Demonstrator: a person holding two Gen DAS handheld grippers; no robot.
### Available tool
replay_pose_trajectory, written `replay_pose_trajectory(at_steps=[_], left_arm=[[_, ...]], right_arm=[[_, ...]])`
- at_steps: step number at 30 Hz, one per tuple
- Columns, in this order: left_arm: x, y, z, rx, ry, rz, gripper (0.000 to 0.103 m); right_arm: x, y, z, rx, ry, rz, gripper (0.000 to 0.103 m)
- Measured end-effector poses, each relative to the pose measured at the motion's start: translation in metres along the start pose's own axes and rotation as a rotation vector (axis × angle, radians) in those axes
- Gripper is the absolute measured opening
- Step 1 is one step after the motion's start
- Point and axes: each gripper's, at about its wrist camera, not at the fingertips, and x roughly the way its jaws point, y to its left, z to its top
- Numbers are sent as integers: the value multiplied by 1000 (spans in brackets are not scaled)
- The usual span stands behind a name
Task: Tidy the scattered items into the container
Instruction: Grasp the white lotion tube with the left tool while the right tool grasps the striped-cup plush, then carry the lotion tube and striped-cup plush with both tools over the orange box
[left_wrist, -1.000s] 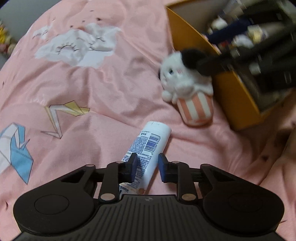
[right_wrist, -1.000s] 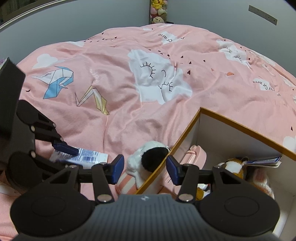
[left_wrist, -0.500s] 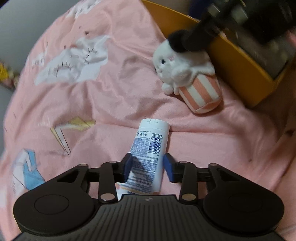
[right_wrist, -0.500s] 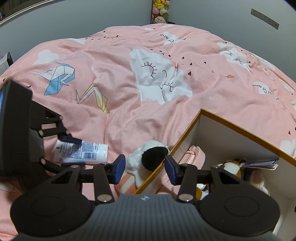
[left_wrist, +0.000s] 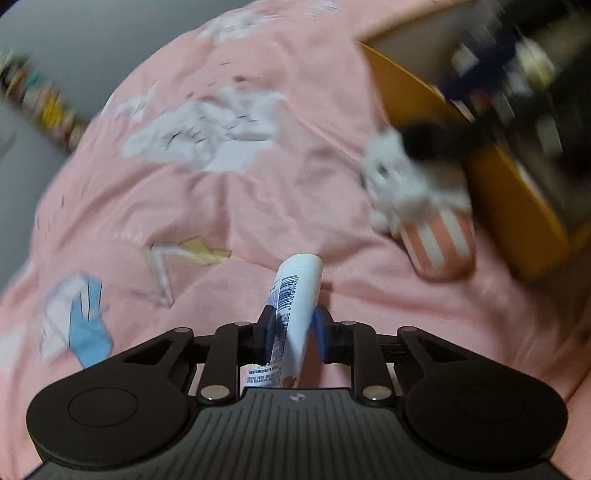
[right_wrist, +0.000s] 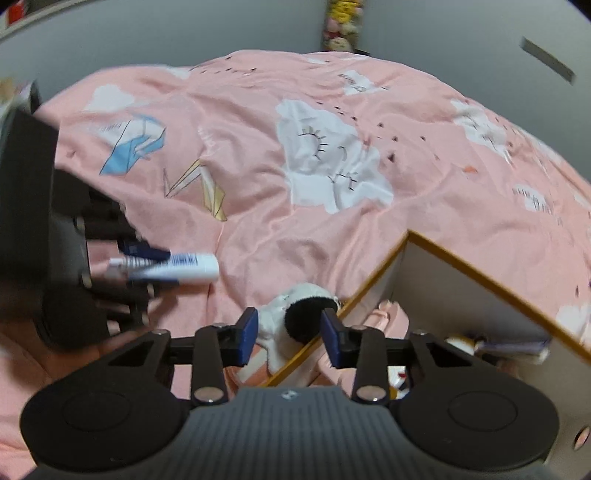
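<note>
left gripper (left_wrist: 292, 329) closing, pinching the white tube (left_wrist: 295, 295) — right gripper (right_wrist: 289, 331) half open, closing around the plush toy's (right_wrist: 295, 317) black ear, not pressing.

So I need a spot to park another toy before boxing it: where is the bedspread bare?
Bare: the wide stretch of pink bedspread beyond the box, around the cloud print. Crowded: the near strip, where the tube in the closing left gripper, the plush toy and the right gripper bunch against the box.
</note>
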Motion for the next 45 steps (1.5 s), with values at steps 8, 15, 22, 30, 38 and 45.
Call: replay_pose_trajectory(at_steps=[8, 15, 22, 30, 38, 45], left_arm=[[4, 26, 0, -197, 18, -49, 26], [6, 23, 1, -177, 20, -35, 26], [5, 27, -3, -222, 3, -50, 25], [-8, 51, -9, -395, -40, -120, 23], [-38, 64, -14, -520, -127, -217, 22], [-75, 70, -7, -571, -231, -259, 21]], right_arm=[[20, 12, 21, -383, 130, 2, 39], [54, 18, 32, -611, 312, 56, 39], [67, 20, 37, -636, 369, 60, 28], [36, 26, 32, -655, 260, 11, 12], [-9, 28, 46, -643, 112, -25, 10], [-60, 20, 48, -576, 1, -77, 10]])
